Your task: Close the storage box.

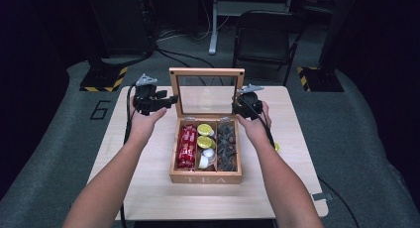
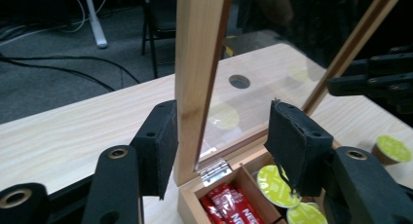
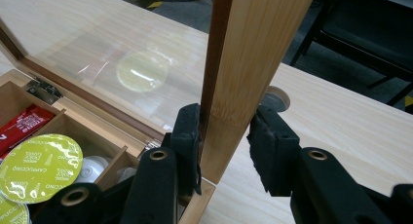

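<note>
A pale wooden bench [image 1: 148,188] carries one wooden tea box [image 1: 205,178], which sits near its middle with "TEA" lettered on the front wall. The box's lid [image 1: 206,72], a wooden frame around a clear pane, stands upright on two small metal hinges [image 2: 215,169] at the back edge.

The box has three compartments side by side. The left one holds red sachets [image 1: 186,146], packed too tightly to count. The middle one holds two capsules with yellow-green tops [image 1: 204,136] and, in front of them, white capsules [image 1: 207,157], at least two. The right one is full of dark wrapped pieces [image 1: 227,143], too many and too dim to count. One more yellow-topped capsule [image 2: 392,150] lies on the bench beside the box.

The right gripper [image 3: 224,153] is at the lid's right upright; its fingers [image 3: 187,136] are clenched on that wooden bar. The left gripper [image 2: 221,143] is at the lid's left upright: one finger [image 2: 158,136] touches the wood while the other stands clear in front of the pane, so the lid is not grasped.
</note>
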Tool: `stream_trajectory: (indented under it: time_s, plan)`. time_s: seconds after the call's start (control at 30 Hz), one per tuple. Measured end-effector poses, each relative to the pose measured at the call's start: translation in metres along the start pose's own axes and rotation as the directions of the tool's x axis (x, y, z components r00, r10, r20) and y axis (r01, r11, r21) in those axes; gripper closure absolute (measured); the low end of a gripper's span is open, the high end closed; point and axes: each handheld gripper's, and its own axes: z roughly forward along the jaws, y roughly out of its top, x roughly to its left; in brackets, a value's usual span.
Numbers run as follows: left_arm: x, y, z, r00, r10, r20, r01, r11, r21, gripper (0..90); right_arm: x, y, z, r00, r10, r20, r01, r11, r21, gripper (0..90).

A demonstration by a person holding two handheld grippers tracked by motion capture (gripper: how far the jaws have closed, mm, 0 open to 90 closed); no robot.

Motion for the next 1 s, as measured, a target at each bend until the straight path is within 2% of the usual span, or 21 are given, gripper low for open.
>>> stream_trajectory:
  time_s: [0.23, 0.33, 0.37, 0.47, 0.5, 0.53, 0.7, 0.93, 1.0]
  plan:
    - [0.004, 0.005, 0.005, 0.9998, -0.003, -0.018, 0.003, 1.0000, -0.009, 49.9, 0.002, -0.002, -0.004, 0.9999, -0.014, 0.003, 0.014, 1.000, 0.001, 64.7]
    - [0.000, 0.009, 0.008, 0.9998, 0.012, -0.017, -0.012, 0.9999, -0.012, 51.0, 0.004, -0.003, -0.006, 1.0000, -0.003, 0.004, 0.003, 1.000, 0.006, 64.7]
    - [-0.002, 0.011, 0.009, 0.9994, 0.023, -0.024, -0.024, 0.9996, -0.012, 52.2, 0.004, -0.004, -0.005, 0.9998, -0.019, 0.002, 0.019, 1.000, -0.007, 64.8]
    - [-0.007, 0.014, 0.010, 0.9989, 0.027, -0.038, -0.027, 0.9995, -0.016, 54.9, 0.004, -0.005, -0.007, 0.9999, -0.013, 0.002, 0.013, 1.000, -0.005, 64.8]
    - [-0.008, 0.015, 0.010, 0.9989, 0.029, -0.036, -0.030, 0.9993, -0.022, 55.5, 0.004, -0.005, -0.006, 0.9997, -0.024, 0.007, 0.024, 1.000, -0.011, 64.8]
    - [-0.008, 0.016, 0.009, 0.9981, 0.045, -0.041, -0.046, 0.9988, -0.016, 56.4, 0.004, -0.005, -0.007, 0.9998, -0.020, 0.004, 0.020, 1.000, -0.013, 64.7]
    - [-0.008, 0.018, 0.009, 0.9975, 0.045, -0.055, -0.045, 0.9989, -0.014, 62.3, 0.005, -0.006, -0.007, 0.9999, -0.015, 0.007, 0.015, 1.000, -0.015, 64.8]
    - [-0.009, 0.021, 0.008, 0.9966, 0.056, -0.060, -0.057, 0.9983, -0.010, 62.4, 0.005, -0.007, -0.008, 0.9997, -0.023, 0.006, 0.023, 1.000, -0.020, 64.8]
    - [-0.009, 0.021, 0.007, 0.9962, 0.059, -0.063, -0.060, 0.9982, -0.003, 63.9, 0.006, -0.008, -0.007, 0.9999, -0.011, 0.007, 0.012, 1.000, -0.024, 64.7]
